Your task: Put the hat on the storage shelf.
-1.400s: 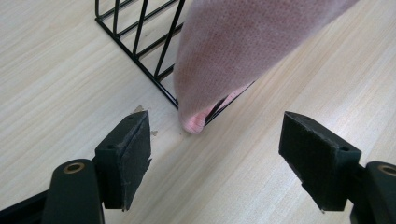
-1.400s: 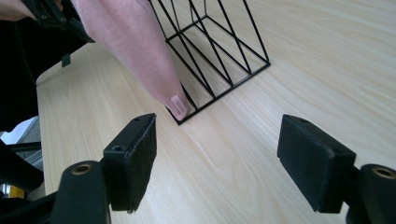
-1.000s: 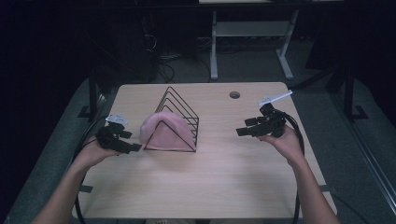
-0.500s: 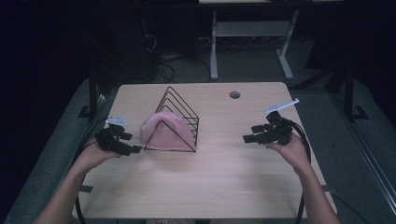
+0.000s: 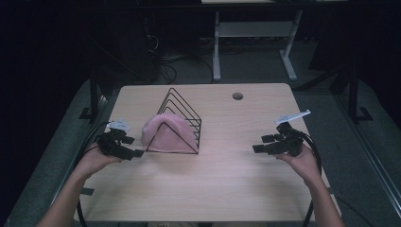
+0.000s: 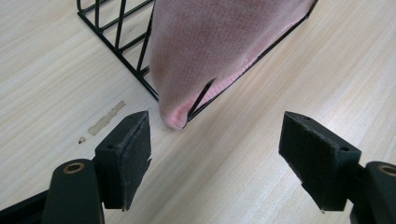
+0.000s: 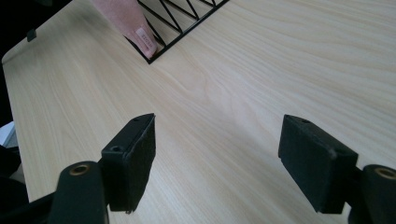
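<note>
The table (image 5: 222, 179) carries a black wire rack (image 5: 182, 113) standing toward its left half, with a pink cloth (image 5: 165, 135) draped over the rack's near, triangular end so that the fabric hangs down to the wood on that side. Compared with the earlier high views, the right claw (image 5: 257, 148) now sits nearer the table's front edge and lower over the bare wood of the right half, well apart from the rack; its jaws stand wide apart with nothing between them, as the right gripper view confirms. The left claw (image 5: 137, 152) keeps its place near the left edge, just beside the rack's near-left corner; in the left gripper view its jaws are likewise apart and empty, framing the cloth's lowest tip (image 6: 175, 120) where it meets the wire base. The cloth itself has not shifted. Judged from this, the left claw is placed to take the cloth, while the right is settling into a waiting position.
</note>
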### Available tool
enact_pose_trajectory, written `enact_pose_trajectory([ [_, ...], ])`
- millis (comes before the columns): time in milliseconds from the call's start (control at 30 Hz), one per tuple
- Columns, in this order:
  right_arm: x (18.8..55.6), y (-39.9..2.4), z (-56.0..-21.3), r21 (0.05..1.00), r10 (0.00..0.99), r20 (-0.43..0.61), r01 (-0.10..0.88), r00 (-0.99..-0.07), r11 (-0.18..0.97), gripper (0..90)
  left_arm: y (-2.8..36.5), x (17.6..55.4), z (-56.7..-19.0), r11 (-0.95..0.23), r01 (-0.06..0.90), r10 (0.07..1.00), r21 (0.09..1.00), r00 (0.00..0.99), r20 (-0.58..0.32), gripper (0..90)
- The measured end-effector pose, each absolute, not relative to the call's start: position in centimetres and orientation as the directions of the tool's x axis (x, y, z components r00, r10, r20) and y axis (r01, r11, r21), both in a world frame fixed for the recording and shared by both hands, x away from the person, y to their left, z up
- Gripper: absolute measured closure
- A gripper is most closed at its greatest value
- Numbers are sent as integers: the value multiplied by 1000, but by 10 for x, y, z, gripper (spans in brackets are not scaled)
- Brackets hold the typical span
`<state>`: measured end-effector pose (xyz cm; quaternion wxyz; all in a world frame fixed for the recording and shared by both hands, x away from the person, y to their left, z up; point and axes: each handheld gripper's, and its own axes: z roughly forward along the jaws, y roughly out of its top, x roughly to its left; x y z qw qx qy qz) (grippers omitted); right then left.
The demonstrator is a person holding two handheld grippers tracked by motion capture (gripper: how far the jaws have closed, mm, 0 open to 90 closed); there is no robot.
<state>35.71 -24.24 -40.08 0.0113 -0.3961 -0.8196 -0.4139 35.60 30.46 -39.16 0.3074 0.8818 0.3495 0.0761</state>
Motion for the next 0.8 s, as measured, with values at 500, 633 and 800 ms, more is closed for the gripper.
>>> enact_pose_trajectory([
  [500,329,-271,-423,655,682,357,692,-639,305,270,303,347,-395,-551,567,665,613,741,-88,252],
  [633,318,-276,-426,655,695,349,694,-629,299,262,301,340,-397,-532,564,678,631,731,-81,252],
  [800,295,-275,-431,661,712,301,677,-635,324,252,298,323,-403,-486,567,696,666,711,-98,252],
])
